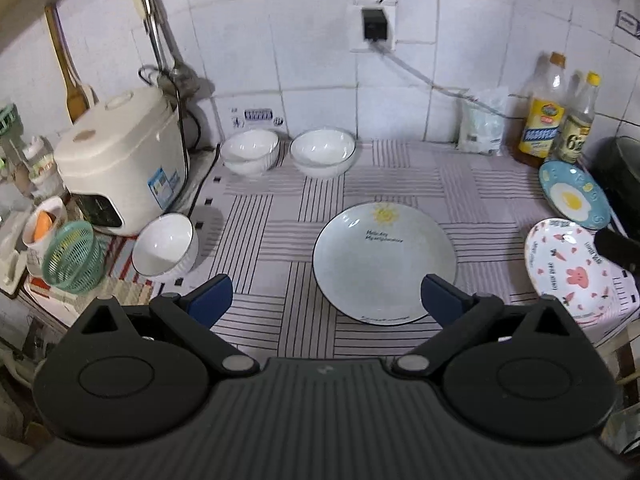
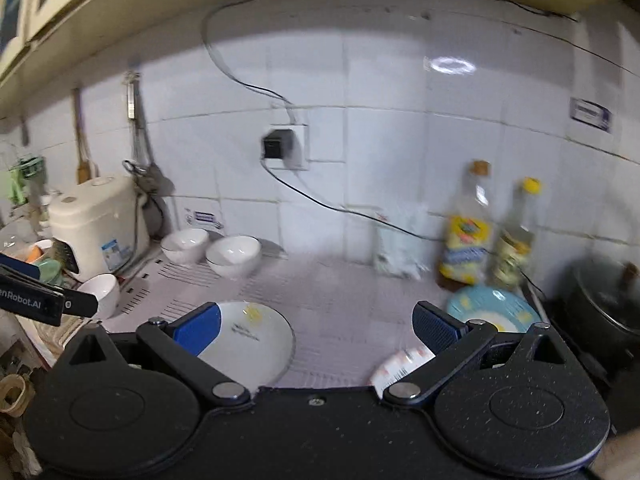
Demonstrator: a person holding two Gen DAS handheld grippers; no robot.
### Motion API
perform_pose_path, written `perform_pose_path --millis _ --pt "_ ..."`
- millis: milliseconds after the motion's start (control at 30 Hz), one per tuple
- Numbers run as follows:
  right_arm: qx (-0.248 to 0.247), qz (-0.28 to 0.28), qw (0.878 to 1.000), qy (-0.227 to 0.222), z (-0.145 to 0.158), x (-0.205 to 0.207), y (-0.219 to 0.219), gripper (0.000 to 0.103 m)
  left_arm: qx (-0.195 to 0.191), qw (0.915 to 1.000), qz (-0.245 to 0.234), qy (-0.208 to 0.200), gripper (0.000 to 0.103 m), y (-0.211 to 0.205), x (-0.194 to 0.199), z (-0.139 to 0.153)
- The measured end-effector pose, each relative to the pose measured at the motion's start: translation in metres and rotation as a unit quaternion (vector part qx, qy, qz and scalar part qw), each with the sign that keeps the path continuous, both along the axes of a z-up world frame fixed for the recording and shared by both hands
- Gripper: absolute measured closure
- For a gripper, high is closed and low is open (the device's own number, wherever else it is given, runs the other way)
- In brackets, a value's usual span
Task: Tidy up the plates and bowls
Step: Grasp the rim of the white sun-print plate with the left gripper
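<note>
A pale plate with a sun drawing (image 1: 384, 262) lies mid-counter, just ahead of my open left gripper (image 1: 326, 300), which holds nothing. Two stacked white bowls (image 1: 250, 152) and a single white bowl (image 1: 323, 152) stand by the back wall; another white bowl (image 1: 165, 246) sits at the left. A blue fried-egg plate (image 1: 574, 196) and a white rabbit-print plate (image 1: 570, 270) lie at the right. My right gripper (image 2: 316, 328) hangs open above the counter, between the sun plate (image 2: 248, 340) and the blue plate (image 2: 490, 308). The rabbit plate's edge (image 2: 400, 364) shows under its right finger.
A rice cooker (image 1: 120, 160) stands at the left with a green basket (image 1: 70, 258) and a cup in front of it. Two bottles (image 1: 556, 120) and a white bag (image 1: 482, 126) line the back right. A dark pot (image 2: 604, 300) is at the far right. A power cord runs along the wall.
</note>
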State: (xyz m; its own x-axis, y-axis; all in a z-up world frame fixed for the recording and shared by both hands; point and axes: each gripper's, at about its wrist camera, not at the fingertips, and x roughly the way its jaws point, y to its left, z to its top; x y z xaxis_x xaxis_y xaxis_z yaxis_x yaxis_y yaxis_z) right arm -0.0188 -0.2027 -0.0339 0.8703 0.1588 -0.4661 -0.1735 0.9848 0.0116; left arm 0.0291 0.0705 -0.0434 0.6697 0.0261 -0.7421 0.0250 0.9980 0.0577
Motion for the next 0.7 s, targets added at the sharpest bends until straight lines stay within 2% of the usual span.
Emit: perform_pose_path --millis 67,200,300,467,533,700 --pt "0.003 0.026 1.000 0.006 -0.011 0.013 0.008 0.001 -0.010 0.9999 0.000 0.012 0.003 0.008 0.014 -0.014" --pt "0.032 0.061 0.997 0.040 -0.045 0.042 0.023 0.011 -0.039 0.9986 0.005 0.035 0.003 0.024 0.040 -0.047" --pt "0.066 0.051 0.993 0.080 -0.077 0.062 0.033 0.020 -0.055 0.9970 0.008 0.054 0.009 0.031 0.059 -0.076" --pt "0.122 0.001 0.984 0.133 -0.129 0.083 0.036 0.038 -0.076 0.9930 0.021 0.089 0.021 0.044 0.086 -0.119" --pt "0.148 -0.019 0.978 0.149 -0.144 0.088 0.037 0.039 -0.091 0.9906 0.015 0.101 0.024 0.048 0.094 -0.130" --pt "0.178 -0.020 0.969 0.171 -0.161 0.096 0.044 0.046 -0.089 0.9890 -0.024 0.116 0.031 0.048 0.112 -0.151"
